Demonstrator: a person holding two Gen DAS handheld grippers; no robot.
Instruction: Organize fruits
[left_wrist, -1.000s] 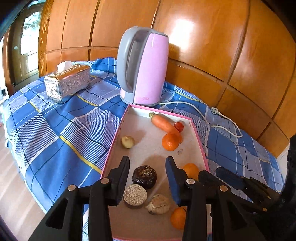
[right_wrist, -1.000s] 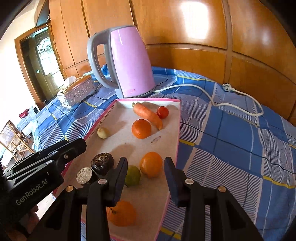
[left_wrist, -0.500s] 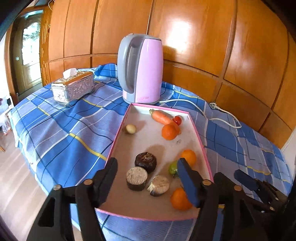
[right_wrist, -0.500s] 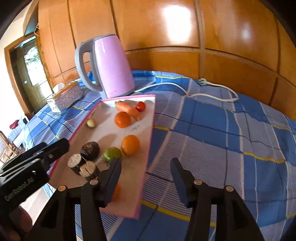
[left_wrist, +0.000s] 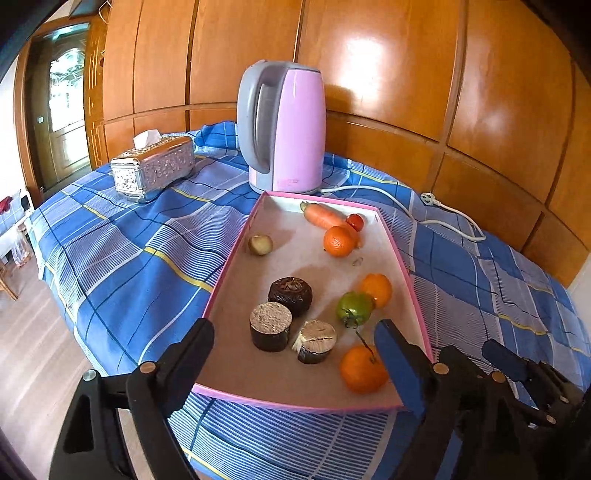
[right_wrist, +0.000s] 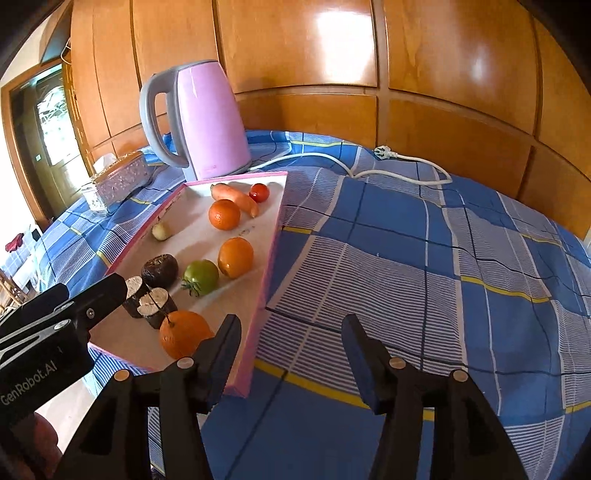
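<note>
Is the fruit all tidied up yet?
Not yet. Three oranges, a green tomato and a carrot lie scattered in the pink tray. Nothing looks sorted. Both tongs are empty: the left tongs are opening, the right tongs hang open.

A blue checked tablecloth (left_wrist: 122, 266) covers the table, and on it the pink tray (left_wrist: 236, 243) lies just in front of the pink kettle (left_wrist: 291, 129), silver tissue box (left_wrist: 153, 168) to the kettle's left, white cord (right_wrist: 402, 175) trailing right.

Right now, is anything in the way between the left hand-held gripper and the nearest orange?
Nothing visible. The left hand-held gripper, jaws opening and empty, hangs over the tray's near edge; the stemmed orange sits just inside its right finger.
</note>
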